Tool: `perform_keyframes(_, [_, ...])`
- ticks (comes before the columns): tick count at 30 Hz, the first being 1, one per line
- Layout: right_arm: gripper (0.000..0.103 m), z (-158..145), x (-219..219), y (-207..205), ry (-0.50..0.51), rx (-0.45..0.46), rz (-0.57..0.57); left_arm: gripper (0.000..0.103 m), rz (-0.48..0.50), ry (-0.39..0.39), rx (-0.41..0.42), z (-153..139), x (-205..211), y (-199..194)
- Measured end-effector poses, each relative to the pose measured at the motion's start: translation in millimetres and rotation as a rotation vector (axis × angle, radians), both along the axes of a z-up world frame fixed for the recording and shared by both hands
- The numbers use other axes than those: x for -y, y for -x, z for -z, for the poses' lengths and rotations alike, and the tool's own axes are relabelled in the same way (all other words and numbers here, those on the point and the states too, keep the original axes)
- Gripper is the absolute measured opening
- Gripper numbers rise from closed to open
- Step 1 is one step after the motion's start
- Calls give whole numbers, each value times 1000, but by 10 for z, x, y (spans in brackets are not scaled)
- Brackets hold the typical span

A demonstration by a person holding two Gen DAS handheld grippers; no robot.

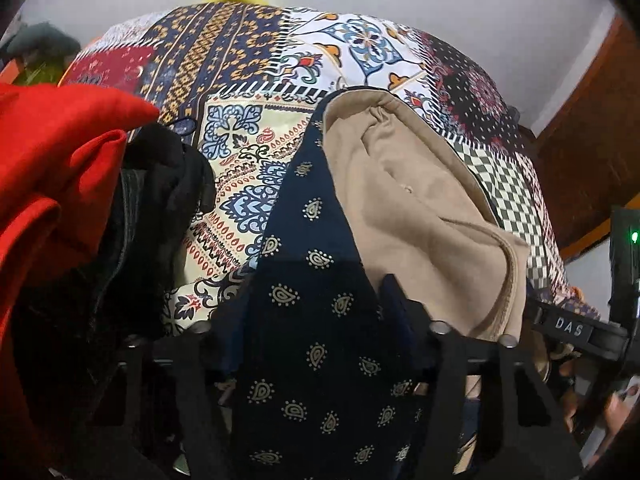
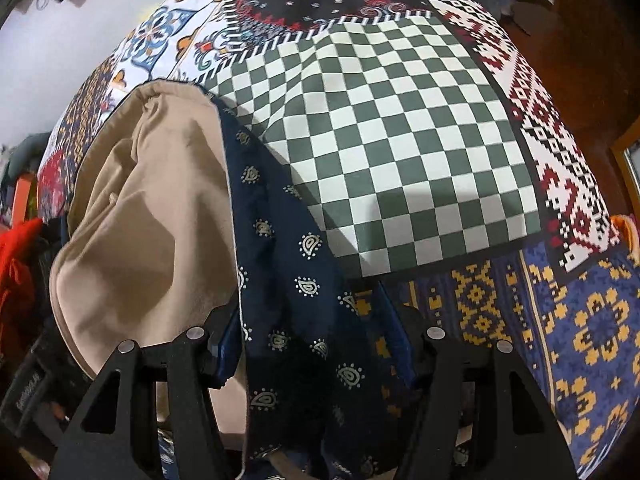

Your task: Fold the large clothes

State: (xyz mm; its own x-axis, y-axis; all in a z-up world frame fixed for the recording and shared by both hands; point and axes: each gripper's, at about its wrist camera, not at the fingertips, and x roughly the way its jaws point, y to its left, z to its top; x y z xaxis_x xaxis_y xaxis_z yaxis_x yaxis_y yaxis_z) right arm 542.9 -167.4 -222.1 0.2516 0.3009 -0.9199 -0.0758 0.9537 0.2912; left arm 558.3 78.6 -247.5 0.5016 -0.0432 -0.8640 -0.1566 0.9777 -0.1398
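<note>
I judge the folding to be at an early stage. The navy patterned garment [image 1: 316, 320] is not yet spread flat or folded; it hangs and bunches between my two tools, so nearly all the folds are left to do.

My left hand-held gripper [image 1: 320, 344] has the navy cloth running between its two fingers, and the fabric looks caught there, so I read it as gripping the garment. My right hand-held gripper [image 2: 320, 344] shows the same: the navy cloth passes between its fingers and drapes down below them, so I take it as gripping the garment too. I cannot see the pads themselves, because cloth covers them.

The garment is on the near part of the bed, over the patchwork bedspread [image 2: 400, 140], just beside a beige garment [image 1: 420, 200] that lies partly on it. In the right view the beige piece [image 2: 152, 220] is on the left of the navy one and touches it.

The navy cloth is dark blue with small pale paisley drops, thin and soft, with many wrinkles. On the far left there is a red garment [image 1: 52, 152] and a black garment [image 1: 168, 176], near but apart from my piece.
</note>
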Motion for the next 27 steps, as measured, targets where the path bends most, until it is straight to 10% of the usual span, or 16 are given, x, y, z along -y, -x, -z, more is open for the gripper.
perform_keyframes(3, [11, -39, 31, 70, -26, -10, 6, 21, 46, -28, 7, -56, 112, 13])
perform_keyframes(5, [10, -124, -7, 151, -33, 12, 22, 12, 83, -52, 15, -123, 189, 37])
perform_keyframes(18, [8, -1098, 78, 1134, -24, 225, -142, 10, 203, -48, 118, -903, 282, 907])
perform_keyframes(27, [8, -1234, 359, 1836, -14, 267, -210, 10, 276, -105, 164, -1105, 420, 1775])
